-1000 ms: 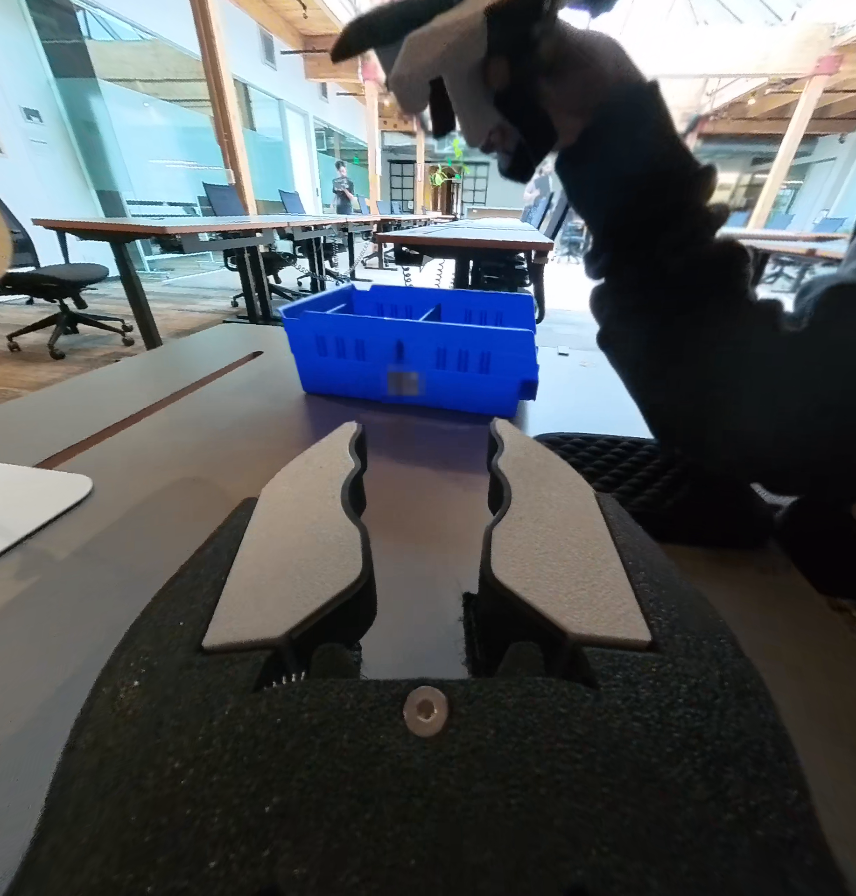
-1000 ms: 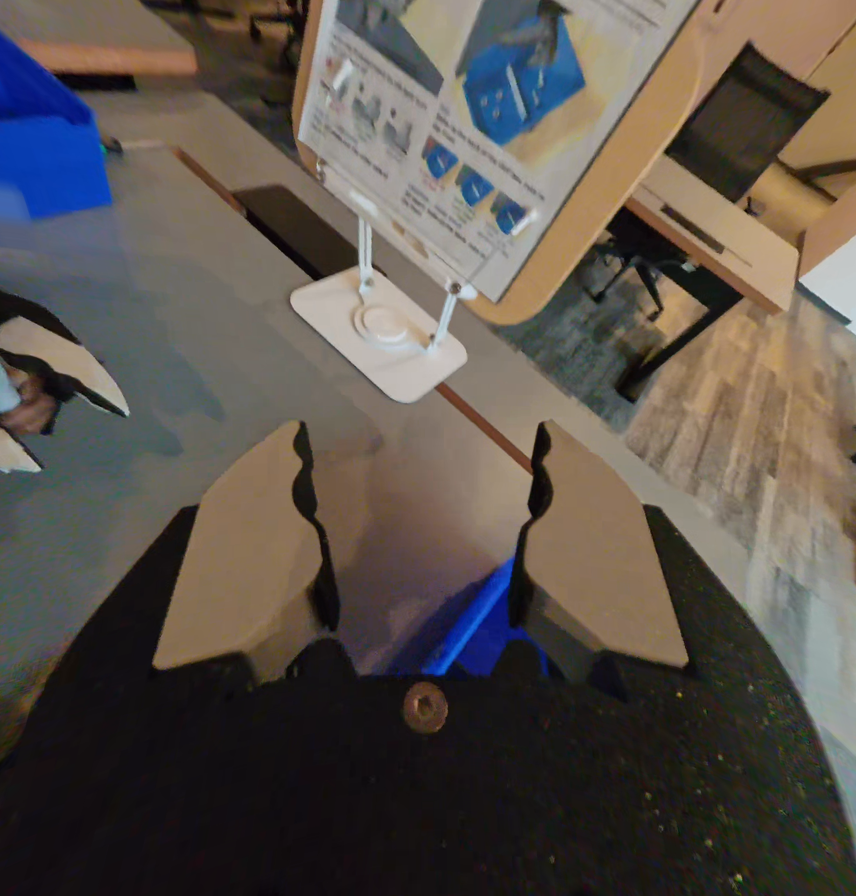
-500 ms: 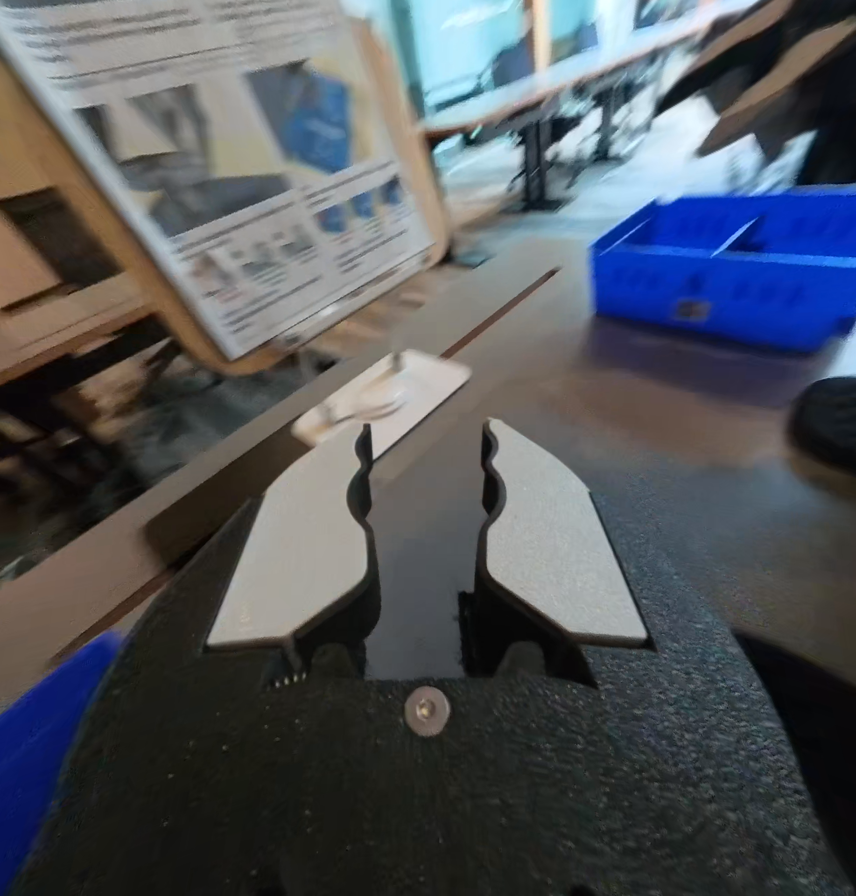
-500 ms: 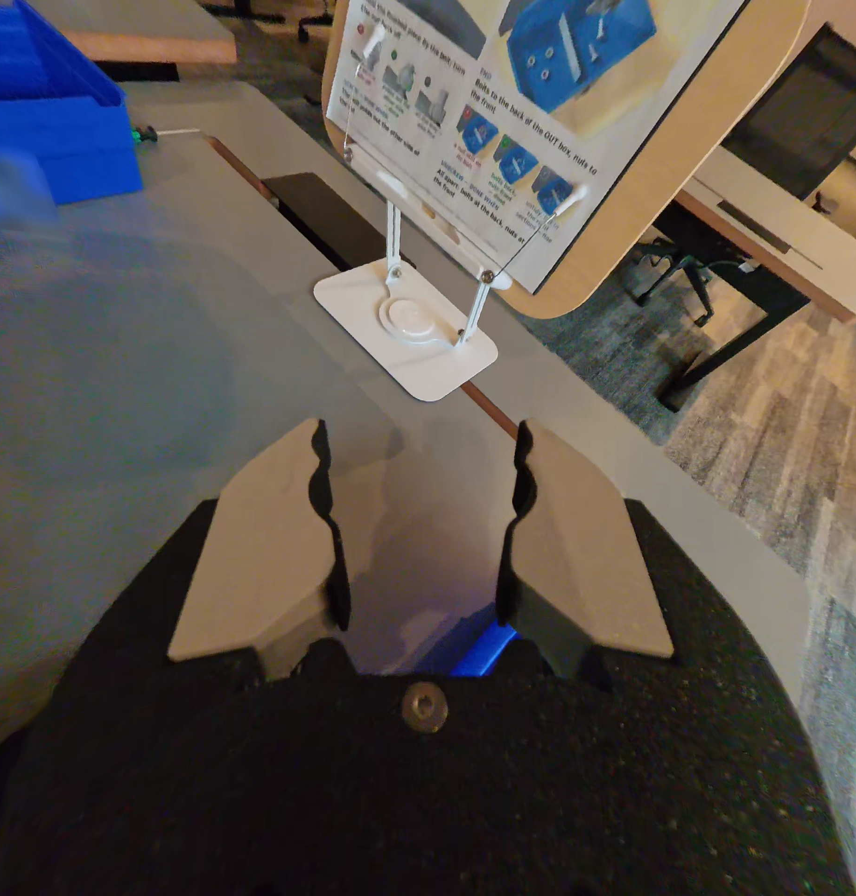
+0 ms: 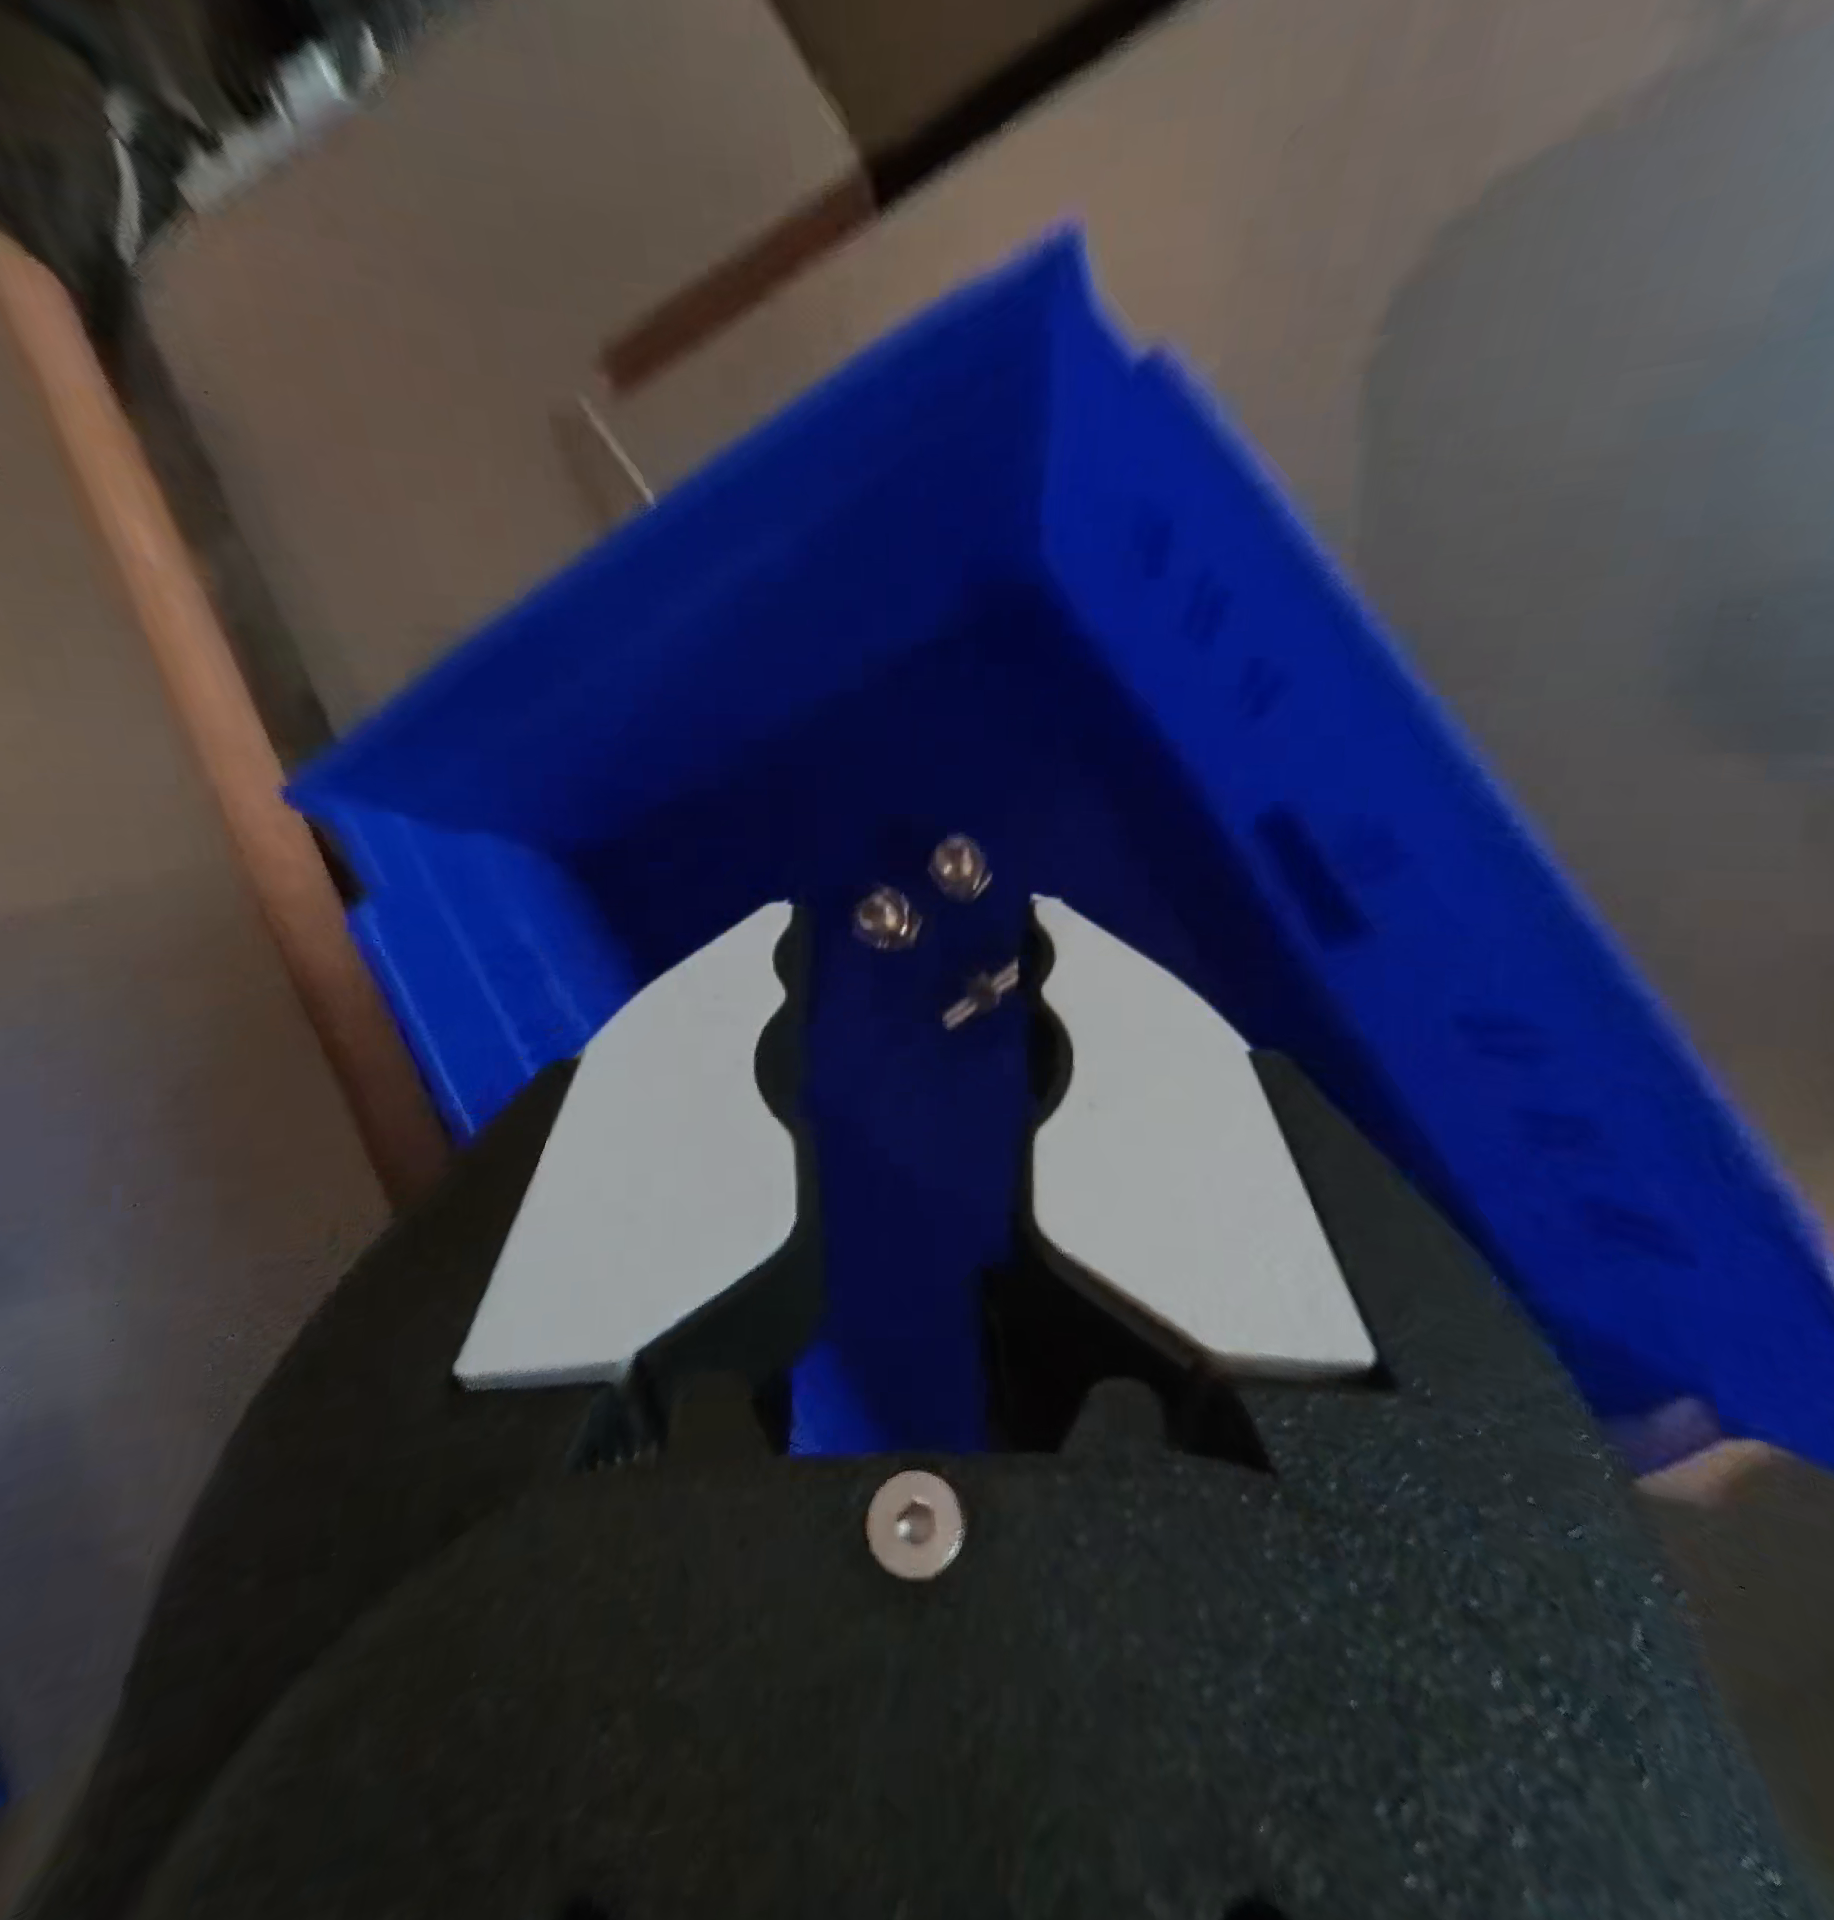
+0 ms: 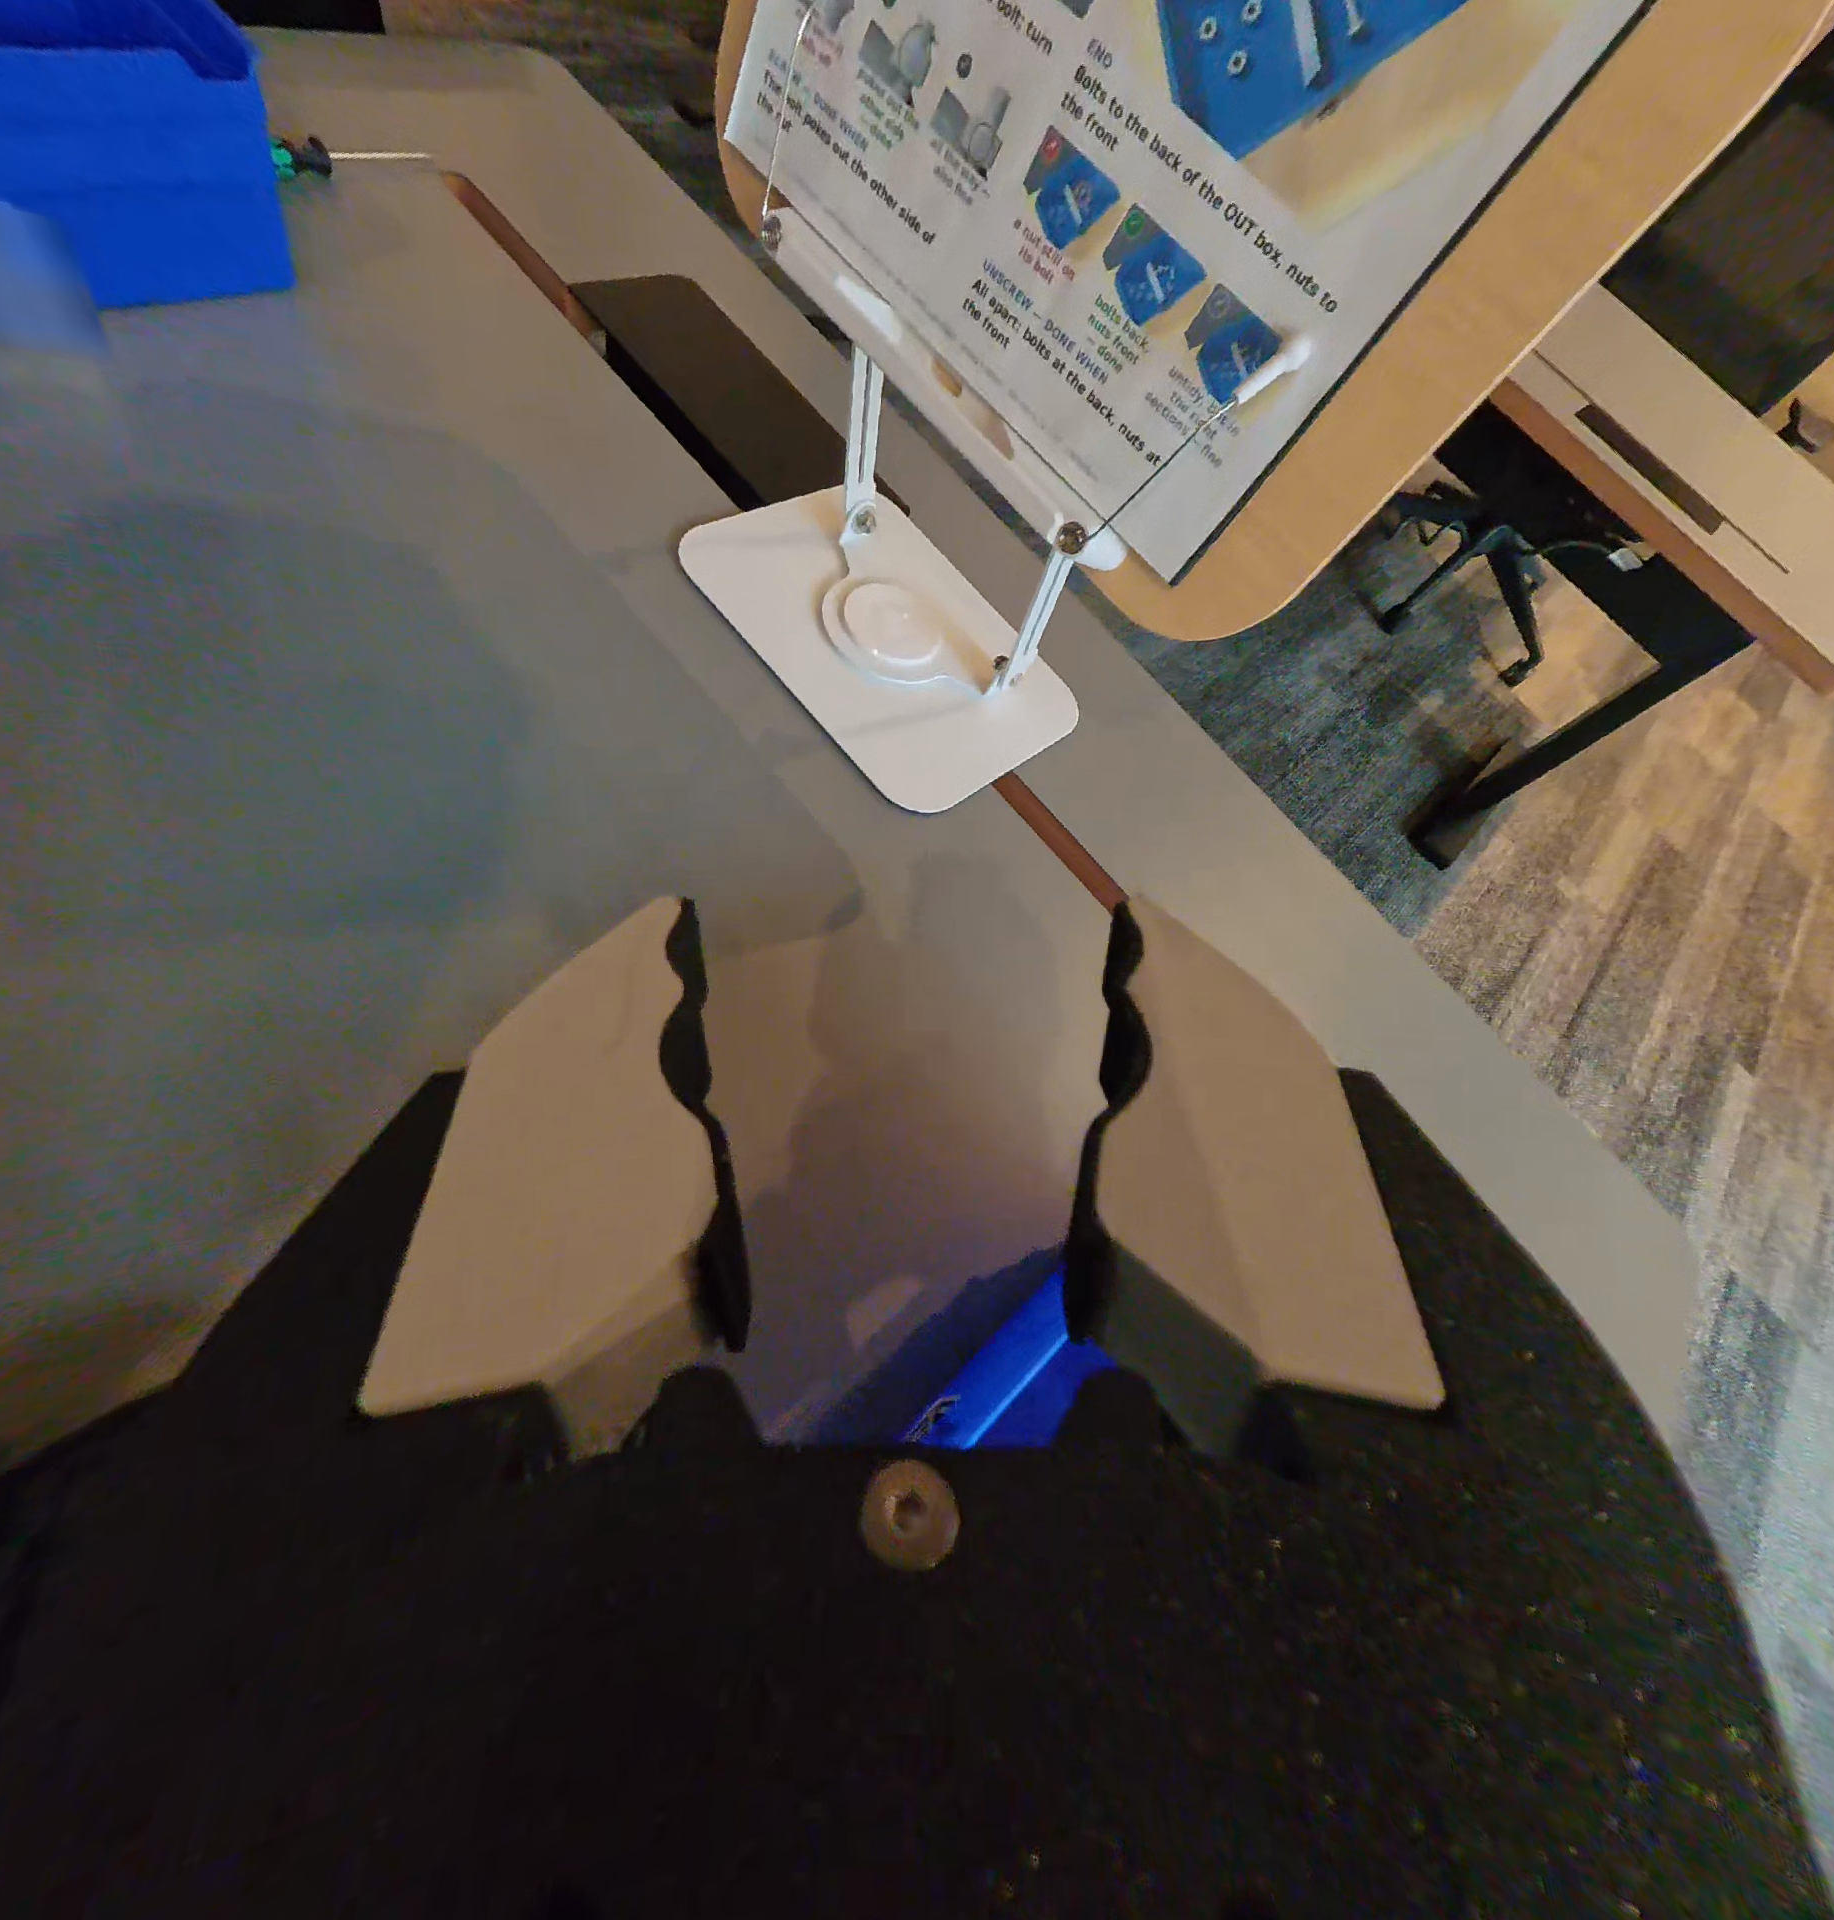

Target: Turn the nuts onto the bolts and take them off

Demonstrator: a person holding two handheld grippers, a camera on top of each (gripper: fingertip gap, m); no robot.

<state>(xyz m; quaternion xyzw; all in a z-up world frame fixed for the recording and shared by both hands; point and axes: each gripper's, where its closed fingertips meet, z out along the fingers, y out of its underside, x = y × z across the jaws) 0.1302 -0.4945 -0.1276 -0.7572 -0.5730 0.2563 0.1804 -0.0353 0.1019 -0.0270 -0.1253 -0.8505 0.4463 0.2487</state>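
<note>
You are working in an open office that doubles as a test bench. Your grey table (image 6: 300, 665) has a cable cut-out (image 6: 715, 395) set into it, as office desks do. Beyond its edge you see grey patterned carpet (image 6: 1339, 707) meeting wood-look flooring (image 6: 1671, 935), another wood-edged desk (image 6: 1671, 499) on black legs, and the wheeled base of an office chair (image 6: 1484, 571). A printed instruction sheet (image 6: 1048, 208) stands on a white stand (image 6: 882, 644), and blue plastic parts bins (image 6: 123, 177) sit on the table, one holding small metal hardware (image 5: 928, 914).
</note>
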